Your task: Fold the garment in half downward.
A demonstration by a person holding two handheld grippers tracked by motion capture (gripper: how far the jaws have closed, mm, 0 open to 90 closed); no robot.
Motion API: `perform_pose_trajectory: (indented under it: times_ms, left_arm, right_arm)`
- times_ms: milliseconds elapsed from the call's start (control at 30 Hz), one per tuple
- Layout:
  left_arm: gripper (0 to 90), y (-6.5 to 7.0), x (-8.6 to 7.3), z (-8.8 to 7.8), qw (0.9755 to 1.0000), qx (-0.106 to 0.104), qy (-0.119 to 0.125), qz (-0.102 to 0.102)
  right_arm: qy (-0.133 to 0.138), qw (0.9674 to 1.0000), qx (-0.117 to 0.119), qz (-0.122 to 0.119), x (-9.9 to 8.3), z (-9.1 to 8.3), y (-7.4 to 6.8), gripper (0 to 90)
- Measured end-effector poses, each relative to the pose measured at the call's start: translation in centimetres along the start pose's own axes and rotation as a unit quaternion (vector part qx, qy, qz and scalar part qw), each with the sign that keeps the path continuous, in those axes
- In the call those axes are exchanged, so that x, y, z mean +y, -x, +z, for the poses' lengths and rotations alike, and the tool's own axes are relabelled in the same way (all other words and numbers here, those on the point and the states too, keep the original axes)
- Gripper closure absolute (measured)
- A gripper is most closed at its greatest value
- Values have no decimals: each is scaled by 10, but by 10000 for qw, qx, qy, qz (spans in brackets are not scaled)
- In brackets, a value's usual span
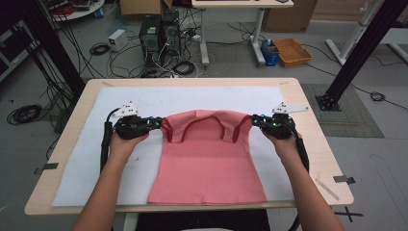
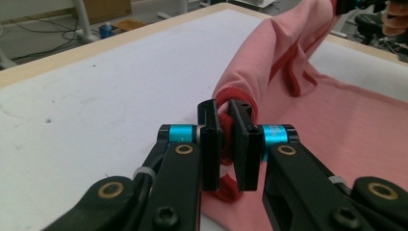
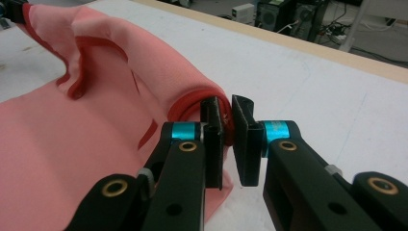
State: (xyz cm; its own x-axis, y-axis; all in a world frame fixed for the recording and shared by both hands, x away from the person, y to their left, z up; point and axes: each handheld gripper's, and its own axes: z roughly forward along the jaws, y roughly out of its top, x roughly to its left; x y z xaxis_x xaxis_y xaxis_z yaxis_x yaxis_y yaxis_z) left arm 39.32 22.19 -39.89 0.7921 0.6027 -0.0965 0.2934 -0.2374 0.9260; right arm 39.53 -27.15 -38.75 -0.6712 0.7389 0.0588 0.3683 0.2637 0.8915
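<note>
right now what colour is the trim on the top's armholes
Darker red trim on the pink top, clearest in the left gripper view.

One pink sleeveless top [image 1: 208,161] with red trim lies on one white mat [image 1: 120,168] covering one wooden table [image 1: 308,139]. Two handheld grippers, one left [image 1: 155,123] and one right [image 1: 256,121], are there. On the floor beyond: two computer towers [image 1: 150,32], one orange tray [image 1: 292,51].

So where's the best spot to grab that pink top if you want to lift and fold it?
At the two shoulder corners, coming in from each outer side. The pink top lies flat with thick red-trimmed armholes there, giving bunched cloth to pinch. The left tongs and right tongs are already shut on those edges, the top end lifted between them.
</note>
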Motion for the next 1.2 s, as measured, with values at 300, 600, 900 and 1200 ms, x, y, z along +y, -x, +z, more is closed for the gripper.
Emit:
perform_pose_trajectory:
  times_ms: [300, 600, 900, 1200]
  left_arm:
    - [827, 28, -16, -20, 9993, -247, -85, 265]
    - [827, 56, -48, -37, 9986, -425, -224, 232]
    - [823, 67, -68, -36, 9970, -533, -510, 221]
    - [823, 69, -71, -39, 9967, -590, -504, 230]
  right_arm:
    - [49, 9997, 207, -142, -28, -22, -16, 836]
    - [-35, 9970, 637, -428, -60, -46, -37, 831]
    - [-258, 9953, 764, -541, -82, -53, -53, 831]
    - [-293, 9952, 792, -490, -86, -54, -54, 831]
